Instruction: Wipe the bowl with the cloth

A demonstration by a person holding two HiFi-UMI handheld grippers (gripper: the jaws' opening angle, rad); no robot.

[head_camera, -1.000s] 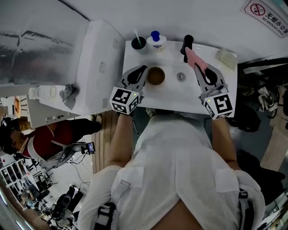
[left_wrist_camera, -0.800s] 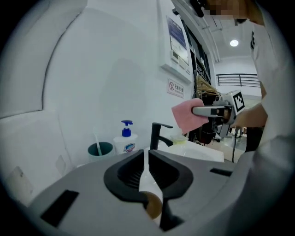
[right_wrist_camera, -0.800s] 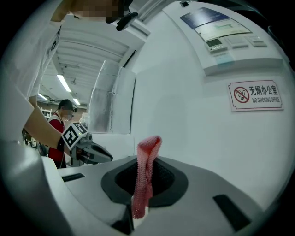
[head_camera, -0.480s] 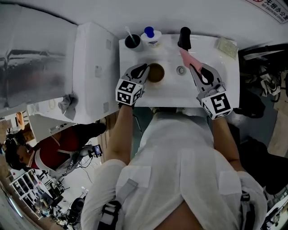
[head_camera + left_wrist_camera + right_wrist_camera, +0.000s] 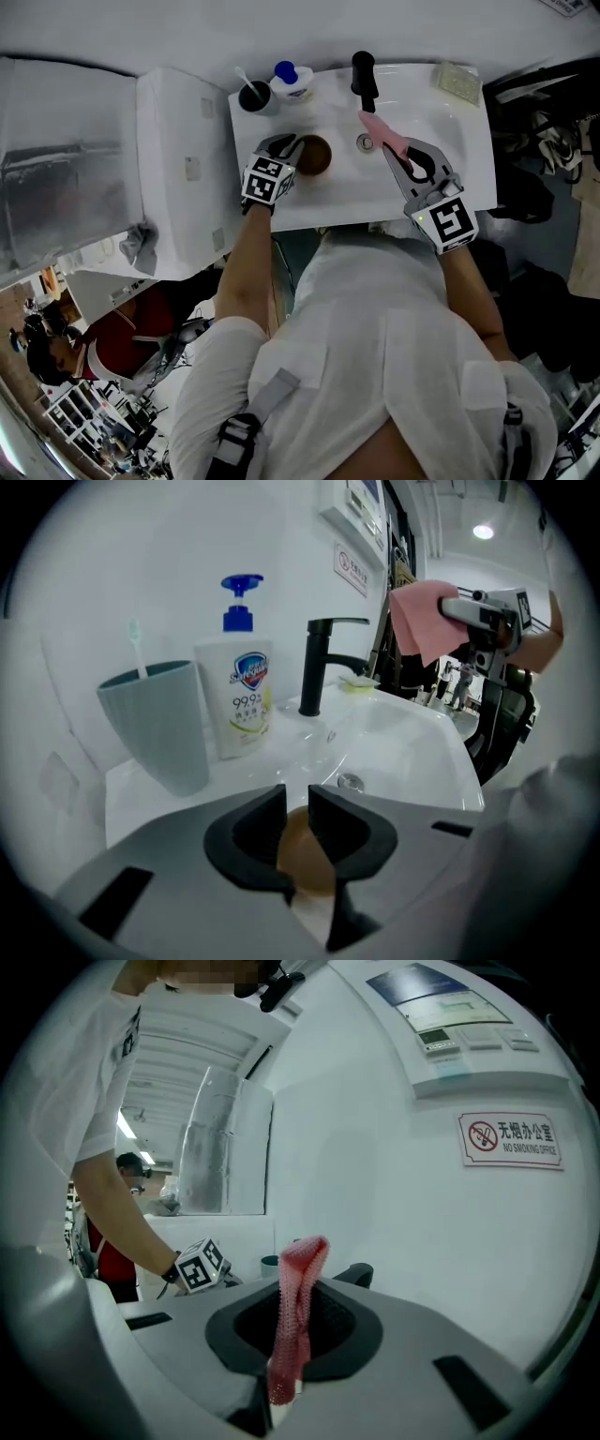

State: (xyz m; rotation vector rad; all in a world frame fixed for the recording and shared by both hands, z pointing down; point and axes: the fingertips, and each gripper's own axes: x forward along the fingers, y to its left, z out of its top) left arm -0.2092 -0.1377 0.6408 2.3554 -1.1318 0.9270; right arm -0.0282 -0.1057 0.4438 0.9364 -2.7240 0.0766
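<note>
1. We're just opening the L claw point(image 5: 287, 147); the brown bowl point(image 5: 313, 156) is sitting between its jaws, ungripped, in the sink point(image 5: 375, 212).
2. R claw point(image 5: 391, 153) is clenching the pink cloth point(image 5: 382, 133); wiping isn't starting yet.

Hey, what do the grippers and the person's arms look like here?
The left gripper and right gripper are pale grey shells with black jaw pads. Each carries a white cube printed with black square markers. The person wears a white short-sleeved shirt.
</note>
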